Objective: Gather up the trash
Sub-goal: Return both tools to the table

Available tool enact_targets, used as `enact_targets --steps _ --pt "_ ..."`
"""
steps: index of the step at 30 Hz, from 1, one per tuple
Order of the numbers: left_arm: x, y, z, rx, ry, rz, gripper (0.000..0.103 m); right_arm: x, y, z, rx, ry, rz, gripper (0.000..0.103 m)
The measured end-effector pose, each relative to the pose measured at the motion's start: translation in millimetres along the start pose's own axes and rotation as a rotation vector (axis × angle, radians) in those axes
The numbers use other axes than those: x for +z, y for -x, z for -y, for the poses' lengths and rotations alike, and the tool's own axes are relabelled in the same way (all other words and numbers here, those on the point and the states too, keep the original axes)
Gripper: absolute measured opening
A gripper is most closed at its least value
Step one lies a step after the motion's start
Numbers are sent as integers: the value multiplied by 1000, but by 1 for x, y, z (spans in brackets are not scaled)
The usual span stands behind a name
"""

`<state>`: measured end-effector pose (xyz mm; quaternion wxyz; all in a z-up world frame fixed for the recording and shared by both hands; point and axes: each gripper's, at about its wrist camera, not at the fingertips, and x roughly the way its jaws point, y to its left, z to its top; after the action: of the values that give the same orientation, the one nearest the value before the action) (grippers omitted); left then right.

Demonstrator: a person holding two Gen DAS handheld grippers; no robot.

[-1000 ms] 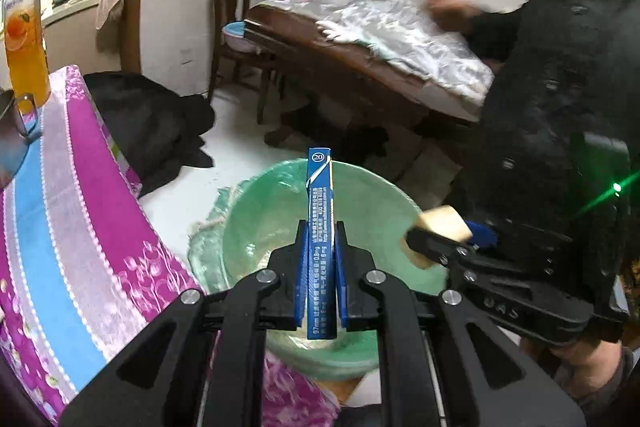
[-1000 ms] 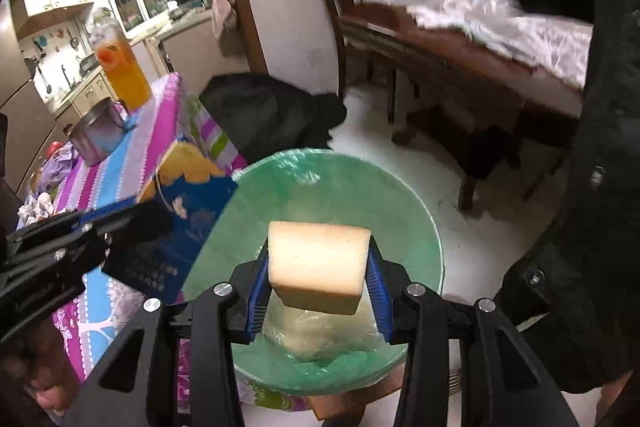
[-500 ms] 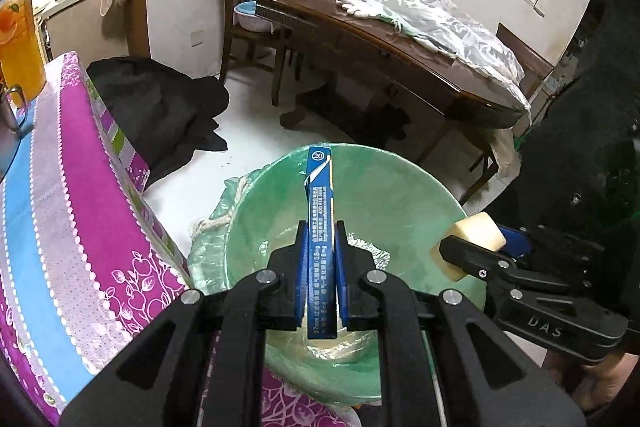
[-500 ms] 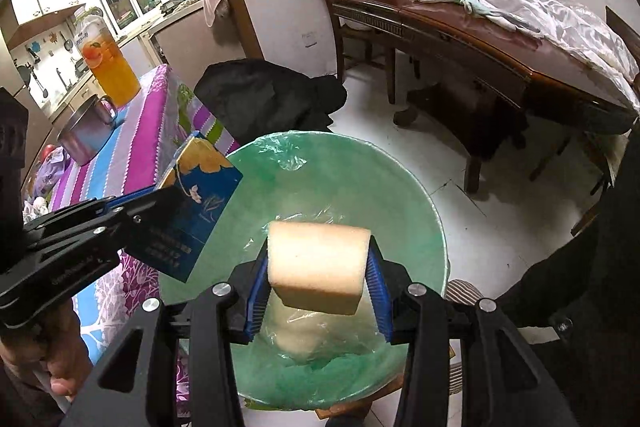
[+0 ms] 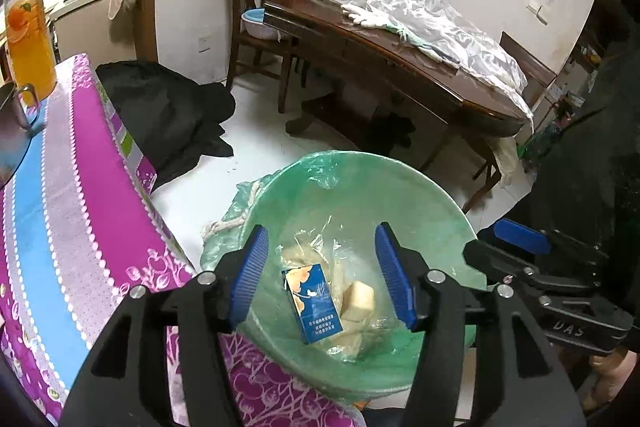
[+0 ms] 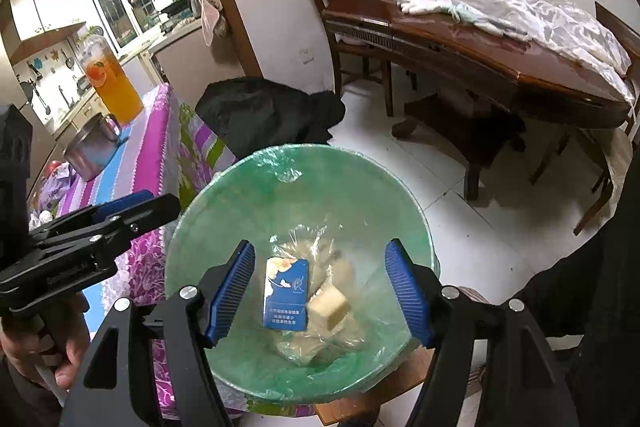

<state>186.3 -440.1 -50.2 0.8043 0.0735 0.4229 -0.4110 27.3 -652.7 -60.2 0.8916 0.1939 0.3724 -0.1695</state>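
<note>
— Between the left gripper's blue pads, what do you see?
— Nothing gripped; its jaws are parting. Below them a blue carton lies in the green-lined bin.
— And the right gripper?
— Its jaws are spreading too, with nothing in them. Beneath it a pale sponge block rests beside the carton on clear plastic at the bin's bottom.
— Farther out?
— Left of both grippers, a table with a purple striped cloth carries a jug of orange drink. Beyond the bin stands a dark wooden table under a plastic sheet.
</note>
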Motion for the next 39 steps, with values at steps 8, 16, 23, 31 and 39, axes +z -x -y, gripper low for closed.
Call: enact_targets --steps 8,16,23,31,39 --pt "-38 76 -34 58 0 99 64 -34 70 -69 98 119 237 73" --pt "-110 193 -140 279 125 202 70 -74 80 -183 309 270 251 75" --pt "-192 307 -284 580 330 213 76 -96 68 -270 434 353 167 77" --pt "-248 364 -417 736 456 128 78 -121 43 -341 501 436 58 80" --pt "-252 346 -441 712 380 54 78 -131 -10 -397 558 402 -100 80"
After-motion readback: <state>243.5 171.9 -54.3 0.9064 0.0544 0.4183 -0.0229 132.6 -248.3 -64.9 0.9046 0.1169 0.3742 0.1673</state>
